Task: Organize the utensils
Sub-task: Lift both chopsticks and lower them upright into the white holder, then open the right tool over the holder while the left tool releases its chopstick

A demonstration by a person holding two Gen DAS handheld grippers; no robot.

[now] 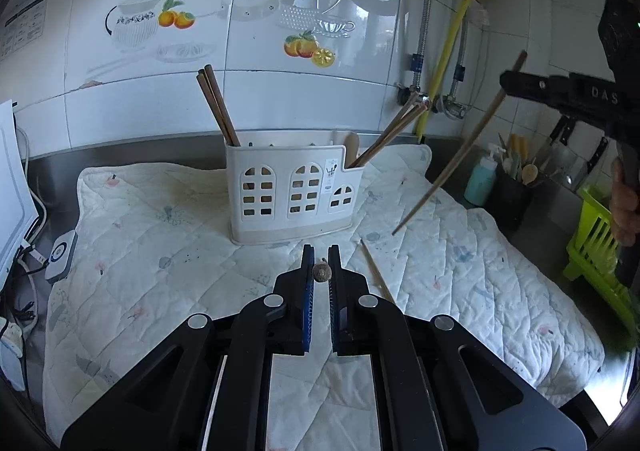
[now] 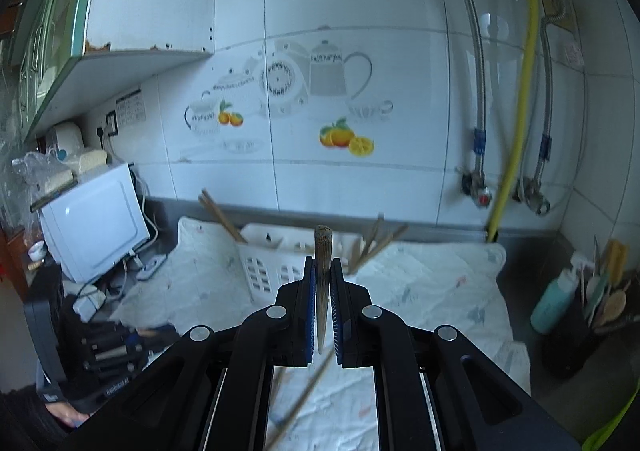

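Gripping one chopstick each, both grippers hover above a quilted mat point(image 1: 160, 211). The left gripper point(image 1: 321, 271) is clamped on a chopstick point(image 1: 321, 274) seen end-on; the right gripper point(image 2: 322, 283) pinches another chopstick point(image 2: 322, 251). A white holder point(image 1: 292, 195) on the mat has three chopsticks point(image 1: 218, 107) standing in its left compartment and several in its right.

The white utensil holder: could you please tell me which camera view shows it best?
The left wrist view: the white utensil holder stands whole, sharp and unobstructed on the quilted mat. In the right wrist view it is blurred, lower, and partly hidden behind the right tool and its chopstick.
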